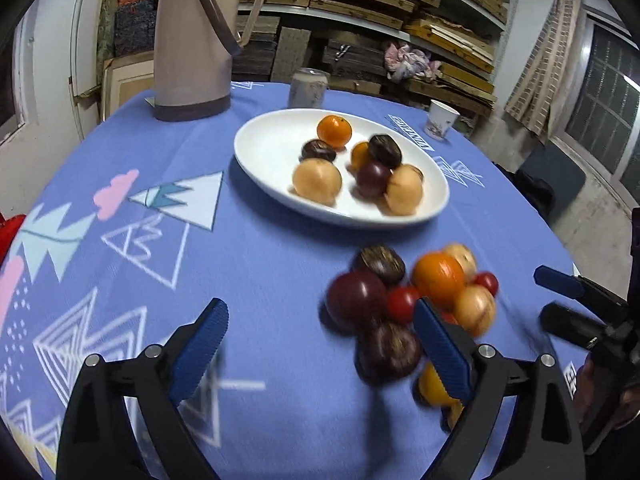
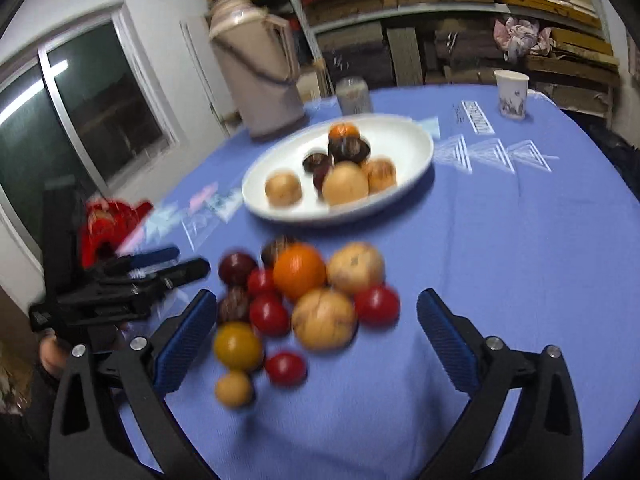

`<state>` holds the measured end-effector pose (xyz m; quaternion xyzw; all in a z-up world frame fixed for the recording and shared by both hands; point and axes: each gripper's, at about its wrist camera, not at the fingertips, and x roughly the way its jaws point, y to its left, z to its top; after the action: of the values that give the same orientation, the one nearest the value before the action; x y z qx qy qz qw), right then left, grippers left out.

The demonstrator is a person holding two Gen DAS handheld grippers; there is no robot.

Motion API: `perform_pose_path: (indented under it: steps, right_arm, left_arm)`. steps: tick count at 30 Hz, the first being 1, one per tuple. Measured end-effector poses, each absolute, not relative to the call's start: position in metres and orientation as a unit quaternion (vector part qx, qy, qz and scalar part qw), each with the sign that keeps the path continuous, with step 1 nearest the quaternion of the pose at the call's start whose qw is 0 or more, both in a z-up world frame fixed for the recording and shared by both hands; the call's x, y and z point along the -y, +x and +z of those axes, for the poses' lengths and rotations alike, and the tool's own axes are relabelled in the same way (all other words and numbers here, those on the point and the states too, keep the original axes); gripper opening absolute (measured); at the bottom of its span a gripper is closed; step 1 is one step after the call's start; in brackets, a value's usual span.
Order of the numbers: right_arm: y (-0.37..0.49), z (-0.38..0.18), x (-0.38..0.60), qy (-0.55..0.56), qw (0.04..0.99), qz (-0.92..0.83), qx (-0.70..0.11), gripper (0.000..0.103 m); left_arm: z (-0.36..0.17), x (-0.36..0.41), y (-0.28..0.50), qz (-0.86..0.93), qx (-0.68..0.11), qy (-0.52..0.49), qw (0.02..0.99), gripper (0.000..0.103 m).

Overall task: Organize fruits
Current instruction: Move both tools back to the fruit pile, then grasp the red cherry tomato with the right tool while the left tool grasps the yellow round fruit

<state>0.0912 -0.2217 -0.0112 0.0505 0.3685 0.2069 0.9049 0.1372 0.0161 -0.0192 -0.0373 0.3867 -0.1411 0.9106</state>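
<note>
A white oval plate (image 1: 256, 148) (image 2: 412, 148) at the middle of the blue tablecloth holds several fruits: oranges, tan ones and dark purple ones. Nearer, a loose pile lies on the cloth, with an orange (image 1: 438, 280) (image 2: 298, 276), a dark plum (image 1: 354, 304), tan fruits (image 2: 324, 318) and red tomatoes (image 2: 376, 306). My left gripper (image 1: 320, 312) (image 2: 176, 262) is open, left of the pile, its right finger in front of the pile's near fruits. My right gripper (image 2: 316, 304) (image 1: 554, 300) is open, with the pile just ahead of its tips. Neither grips anything.
A tall beige thermos jug (image 1: 192, 40) (image 2: 260, 68), a drink can (image 1: 308, 88) and a paper cup (image 1: 442, 120) (image 2: 512, 94) stand behind the plate. A red object (image 2: 108, 224) sits at the table's left edge. Shelves of stacked boards fill the back wall.
</note>
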Motion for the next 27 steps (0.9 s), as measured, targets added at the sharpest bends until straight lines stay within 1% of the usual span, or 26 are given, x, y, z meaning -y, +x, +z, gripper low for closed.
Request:
perform_pose_path:
  steps: [2,3,4,8,10,14,16,18,19,20,22,27]
  right_arm:
    - [0.08,-0.016,0.212,0.008,0.906,0.198,-0.374,0.089]
    - [0.075,-0.019,0.207,-0.002,0.902,0.202,-0.381,0.08]
    - [0.072,-0.022,0.205,-0.007,0.899,0.206,-0.386,0.074]
    - [0.065,-0.033,0.193,-0.038,0.892,0.206,-0.401,0.071]
    - [0.068,-0.039,0.188,-0.048,0.887,0.205,-0.412,0.063]
    - [0.075,-0.047,0.18,-0.055,0.88,0.209,-0.424,0.054]
    - [0.079,-0.052,0.175,-0.063,0.875,0.211,-0.431,0.043]
    - [0.083,-0.052,0.173,-0.063,0.875,0.21,-0.431,0.04]
    - [0.085,-0.051,0.171,-0.06,0.875,0.213,-0.431,0.036]
    - [0.086,-0.051,0.17,-0.062,0.874,0.213,-0.432,0.035]
    - [0.087,-0.051,0.167,-0.065,0.873,0.219,-0.431,0.027]
    - [0.081,-0.047,0.177,-0.044,0.877,0.223,-0.423,0.026]
  left_arm:
    - [-0.023,-0.017,0.13,-0.139,-0.386,-0.031,0.911,0.096]
    - [-0.025,-0.017,0.127,-0.139,-0.387,-0.028,0.911,0.096]
    - [-0.026,-0.018,0.127,-0.143,-0.391,-0.031,0.909,0.096]
    - [-0.024,-0.023,0.122,-0.159,-0.38,-0.052,0.91,0.096]
    - [-0.025,-0.024,0.121,-0.168,-0.381,-0.06,0.907,0.096]
    - [-0.025,-0.027,0.121,-0.173,-0.38,-0.07,0.906,0.096]
    - [-0.025,-0.029,0.121,-0.171,-0.383,-0.077,0.905,0.096]
    - [-0.026,-0.031,0.123,-0.177,-0.386,-0.084,0.902,0.096]
    - [-0.027,-0.03,0.123,-0.179,-0.388,-0.085,0.9,0.096]
    - [-0.027,-0.029,0.123,-0.18,-0.391,-0.083,0.899,0.096]
    - [-0.028,-0.026,0.123,-0.183,-0.393,-0.078,0.898,0.096]
    - [-0.029,-0.019,0.123,-0.193,-0.398,-0.066,0.894,0.096]
